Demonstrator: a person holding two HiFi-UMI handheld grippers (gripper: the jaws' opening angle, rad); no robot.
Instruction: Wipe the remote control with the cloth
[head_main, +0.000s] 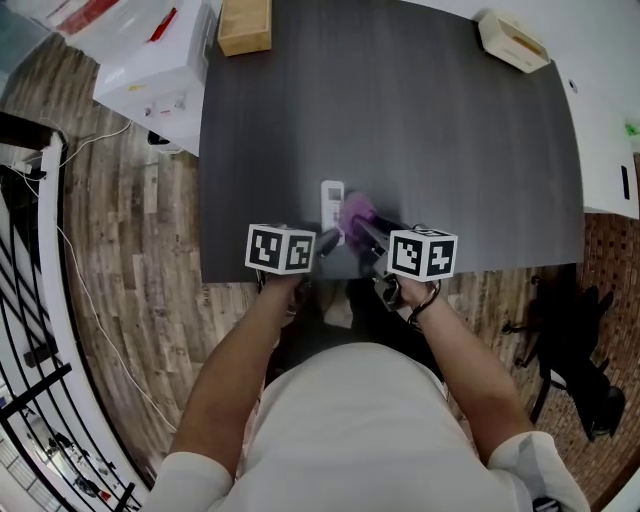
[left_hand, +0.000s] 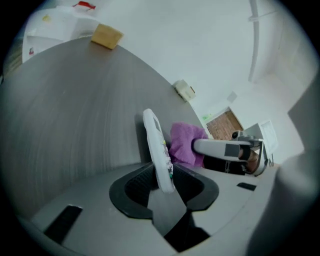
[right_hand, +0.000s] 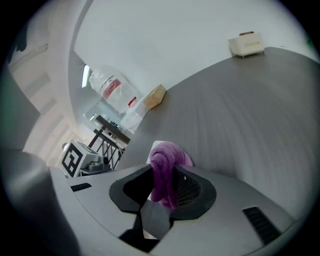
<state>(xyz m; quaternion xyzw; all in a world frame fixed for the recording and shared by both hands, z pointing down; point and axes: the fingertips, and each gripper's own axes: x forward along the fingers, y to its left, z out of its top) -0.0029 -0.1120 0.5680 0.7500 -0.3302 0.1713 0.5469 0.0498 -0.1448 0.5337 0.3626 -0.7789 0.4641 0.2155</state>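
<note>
Left gripper (left_hand: 163, 186) clamps the slim white remote (left_hand: 157, 147) near the dark table's (head_main: 450, 150) front edge. Right gripper (right_hand: 164, 189) pinches a bunched, fuzzy purple cloth (right_hand: 165, 162).

Left tongs (left_hand: 164, 186) grip the remote (left_hand: 157, 145), right tongs (right_hand: 162, 187) grip the cloth (right_hand: 165, 160), both angled down

The left gripper (head_main: 326, 241) and right gripper (head_main: 362, 234) had pale grey shells, black ribbed pads (left_hand: 138, 186) lining the fingers, and white cubes (head_main: 280, 249) with black square markers behind them. The person wore a white short-sleeved shirt (head_main: 340, 420) and a dark wristband (head_main: 418, 300).
</note>
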